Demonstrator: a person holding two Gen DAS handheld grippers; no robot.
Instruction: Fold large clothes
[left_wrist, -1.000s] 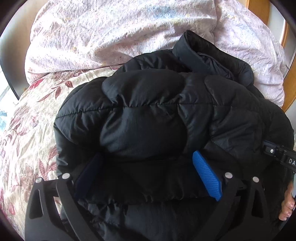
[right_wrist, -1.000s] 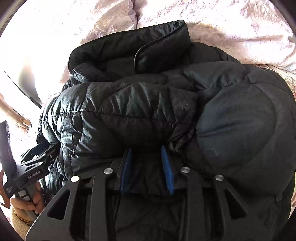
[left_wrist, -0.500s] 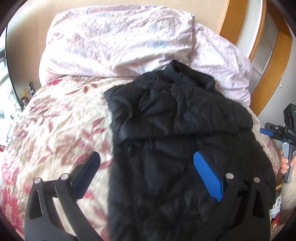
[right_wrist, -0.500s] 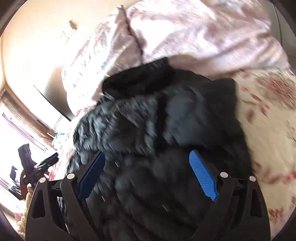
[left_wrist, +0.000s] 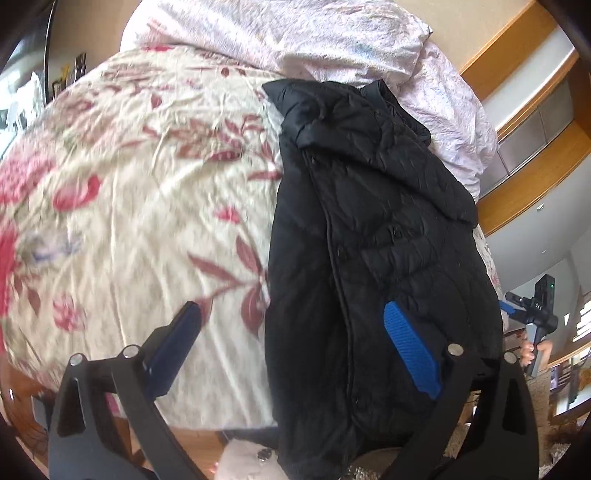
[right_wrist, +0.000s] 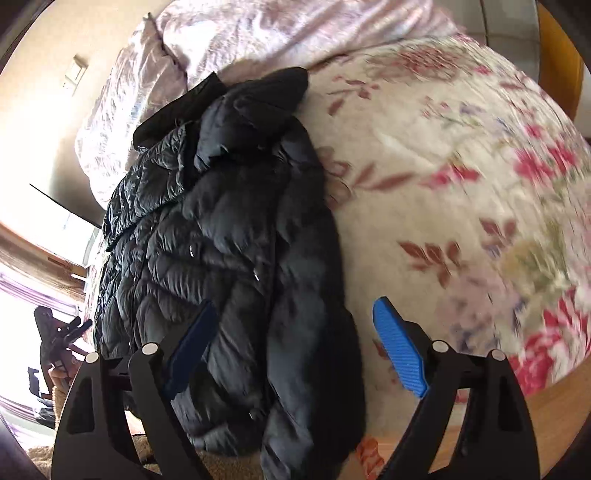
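The black puffer jacket (left_wrist: 369, 236) is laid lengthwise along the bed (left_wrist: 147, 184) edge, hem overhanging. Both hand-held grippers (left_wrist: 291, 350) (right_wrist: 291, 347) are held wide open, nothing gripped. A slide floorward is risked, given slick fabric.

- We see strong daylight from about nine o'clock in the right wrist view, blowing the wall (right_wrist: 44, 122) out to white.
- We find the floral bedspread (left_wrist: 129, 192) smeared with motion blur in both views.
- Glare sheens the black jacket (right_wrist: 177, 236).
- Fisheye bending and dark vignette ring every edge.
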